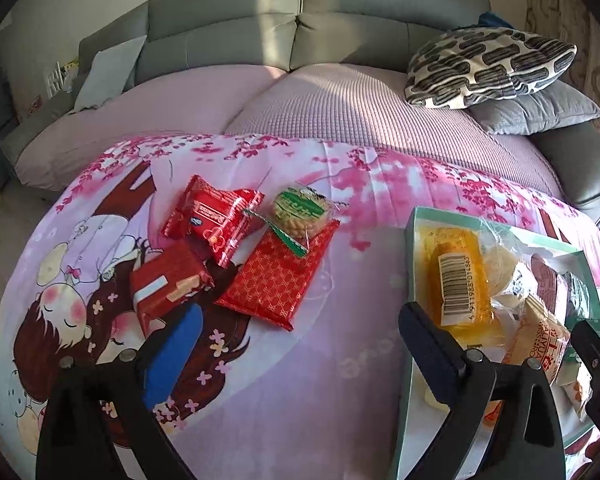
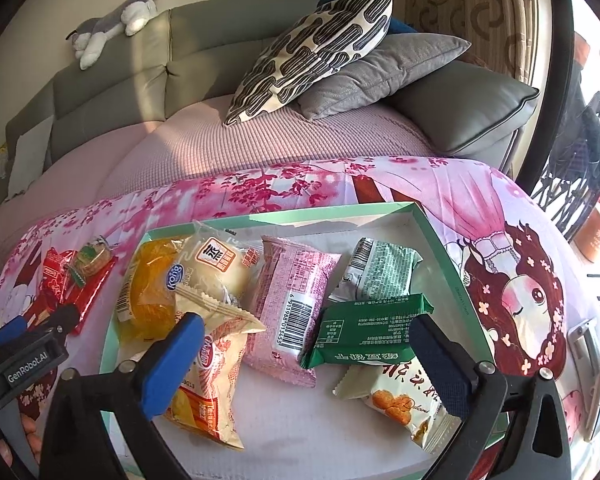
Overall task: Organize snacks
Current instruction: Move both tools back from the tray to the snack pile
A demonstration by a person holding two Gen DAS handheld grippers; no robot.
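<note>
left gripper (image 1: 300, 344) spread wide over the cartoon-print cloth (image 1: 340, 320), nothing between its fingers. right gripper (image 2: 312, 360) likewise wide open above the mint-green box (image 2: 440, 240), gripping nothing. in the box: orange jelly pack (image 2: 148, 292), pink wafer pack (image 2: 292, 304), green biscuit pack (image 2: 364, 328). outside its left edge, on the cloth: red snack packs (image 1: 220, 216) and a round cracker pack (image 1: 300, 210).

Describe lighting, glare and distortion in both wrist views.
Left wrist view: sunlight bands the sofa, fisheye bows the printed cloth, focus holds. Right wrist view: the window at the right edge is blown out, the box evenly lit, barcodes legible.
</note>
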